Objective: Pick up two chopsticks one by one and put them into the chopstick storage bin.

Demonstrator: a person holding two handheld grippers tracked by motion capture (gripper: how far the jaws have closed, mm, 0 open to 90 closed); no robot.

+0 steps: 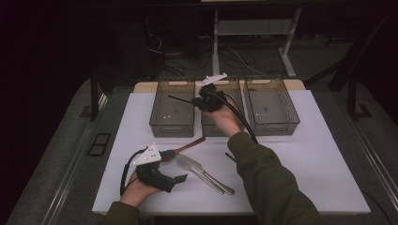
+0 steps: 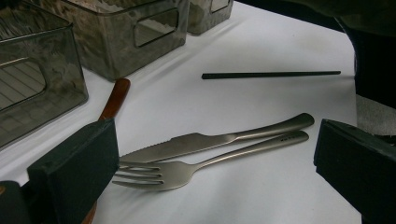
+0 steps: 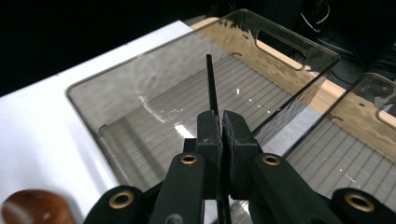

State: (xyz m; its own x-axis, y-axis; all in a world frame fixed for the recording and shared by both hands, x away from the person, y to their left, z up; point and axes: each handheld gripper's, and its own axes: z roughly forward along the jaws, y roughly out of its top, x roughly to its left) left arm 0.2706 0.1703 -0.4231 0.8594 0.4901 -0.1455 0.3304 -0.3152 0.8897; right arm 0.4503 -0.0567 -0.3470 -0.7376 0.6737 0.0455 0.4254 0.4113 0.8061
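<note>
My right gripper (image 1: 202, 101) (image 3: 220, 123) is shut on a thin black chopstick (image 1: 180, 99) (image 3: 211, 84), which points out over the leftmost clear bin (image 1: 172, 123) (image 3: 140, 70). Near the table's front, my left gripper (image 1: 176, 183) (image 2: 215, 144) rests open with nothing between its jaws. Just ahead of it lie a steel fork (image 1: 187, 164) (image 2: 187, 170) and knife (image 1: 211, 178) (image 2: 210, 140) side by side. A second black chopstick (image 2: 271, 74) lies flat beyond them, partly hidden by the right forearm in the high view.
Three clear bins stand in a row at the back: left, middle (image 1: 220, 127) and right (image 1: 272, 124). A wooden spoon (image 1: 180, 149) (image 2: 116, 98) lies between the left bin and my left gripper. The white tabletop (image 1: 319, 159) is bare at the right.
</note>
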